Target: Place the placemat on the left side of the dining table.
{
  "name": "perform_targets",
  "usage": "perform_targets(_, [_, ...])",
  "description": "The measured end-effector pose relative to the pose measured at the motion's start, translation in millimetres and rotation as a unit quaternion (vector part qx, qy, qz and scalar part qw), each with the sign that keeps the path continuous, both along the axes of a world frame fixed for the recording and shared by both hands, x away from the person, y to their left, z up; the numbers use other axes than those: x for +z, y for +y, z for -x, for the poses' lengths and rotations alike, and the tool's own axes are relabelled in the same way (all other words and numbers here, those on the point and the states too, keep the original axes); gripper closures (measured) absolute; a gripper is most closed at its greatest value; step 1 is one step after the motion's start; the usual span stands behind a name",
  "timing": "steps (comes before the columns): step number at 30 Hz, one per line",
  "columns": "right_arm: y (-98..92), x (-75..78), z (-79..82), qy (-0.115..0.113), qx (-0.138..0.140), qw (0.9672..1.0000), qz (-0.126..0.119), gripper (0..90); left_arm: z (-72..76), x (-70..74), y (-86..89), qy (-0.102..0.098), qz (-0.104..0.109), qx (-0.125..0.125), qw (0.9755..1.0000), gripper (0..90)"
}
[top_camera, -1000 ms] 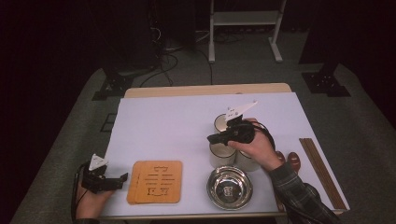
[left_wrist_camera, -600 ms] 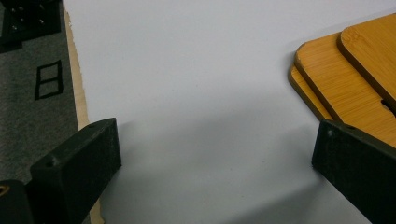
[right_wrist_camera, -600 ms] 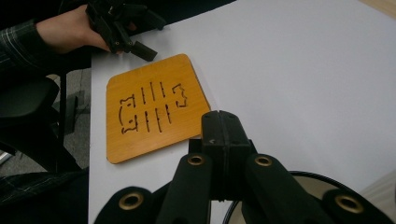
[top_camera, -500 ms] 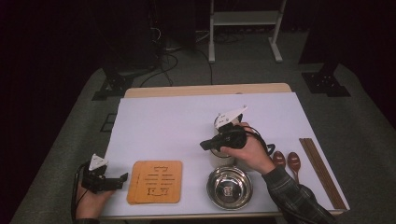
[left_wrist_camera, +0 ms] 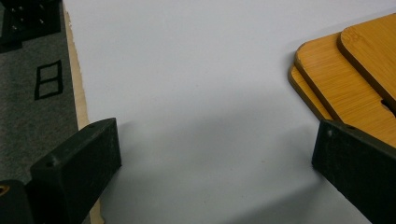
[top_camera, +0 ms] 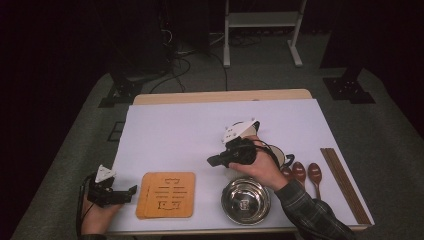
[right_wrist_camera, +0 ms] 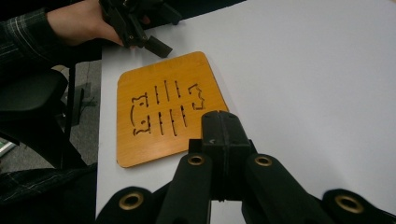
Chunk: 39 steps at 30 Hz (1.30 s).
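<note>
- The left hand (top_camera: 97,216) rests at the near left corner of the table (top_camera: 190,125), and the left gripper (top_camera: 131,190) points level across the white top toward the wooden mats (top_camera: 166,194).
- In the left gripper view its jaws stand wide apart with nothing between them; one sits over the table's left edge, the other just short of the mats (left_wrist_camera: 345,74), two stacked with corners offset.
- The mats lie flush along the near edge, just left of the steel bowl (top_camera: 245,201), with a small gap between them.
- The right forearm, in a plaid sleeve (top_camera: 312,215), comes in from the near right corner and crosses beside the bowl.
- The right hand (top_camera: 260,165) hovers just beyond the bowl; the right gripper (top_camera: 211,161) points left toward the mats, its jaws pressed together and holding nothing.
- Behind that hand a pale mug (top_camera: 280,157) partly shows, with three wooden spoons (top_camera: 300,172) and dark chopsticks (top_camera: 345,182) to its right, near the right edge.
- The middle, far and left parts of the white top lie bare.
</note>
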State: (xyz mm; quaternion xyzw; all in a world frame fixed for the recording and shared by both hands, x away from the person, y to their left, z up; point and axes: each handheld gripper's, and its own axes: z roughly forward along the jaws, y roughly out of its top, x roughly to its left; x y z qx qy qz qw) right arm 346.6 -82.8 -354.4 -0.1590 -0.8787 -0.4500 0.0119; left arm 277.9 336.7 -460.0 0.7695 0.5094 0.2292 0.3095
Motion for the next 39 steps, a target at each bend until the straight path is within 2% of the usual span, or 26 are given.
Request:
perform_targets(20, [19.5,-10.8,4.5,-0.002,0.015,0.9998,0.011,89.7,-0.1,0.0,0.1,0.000,0.000,0.000,1.0000,0.2])
perform_targets(39, [40.4,-27.9,9.7,-0.002,0.036,0.9989,0.029,89.7,-0.2,-0.3,-0.1,-0.001,0.002,0.001,1.0000,0.2])
